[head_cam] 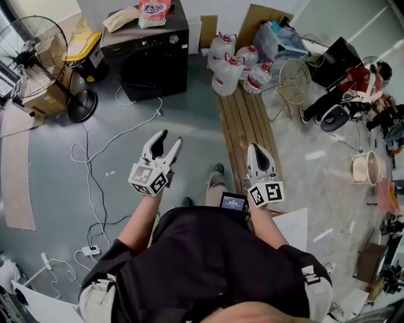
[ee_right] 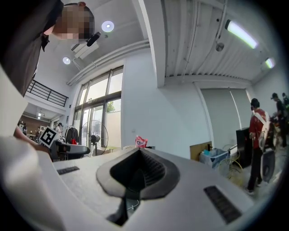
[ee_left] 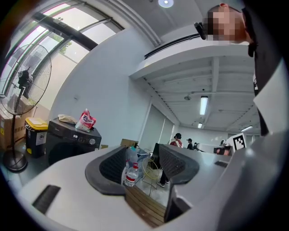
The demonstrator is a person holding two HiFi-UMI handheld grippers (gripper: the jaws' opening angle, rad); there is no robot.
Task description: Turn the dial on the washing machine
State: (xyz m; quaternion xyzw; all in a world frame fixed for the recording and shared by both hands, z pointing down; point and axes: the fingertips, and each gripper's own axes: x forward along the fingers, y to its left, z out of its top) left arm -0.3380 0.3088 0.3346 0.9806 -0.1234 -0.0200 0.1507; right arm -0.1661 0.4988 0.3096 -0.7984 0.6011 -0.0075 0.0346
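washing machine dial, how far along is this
Nothing looks done: the washing machine stands across the floor, its dial untouched. In hand: left gripper open and empty, right gripper shut, empty. Left: reach the machine, turn the dial.

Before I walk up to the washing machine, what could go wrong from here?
White cable loops between you and the washing machine: a trip hazard. The wooden bench and water bottles crowd the right side. The dial sits near a pink pouch you might knock.
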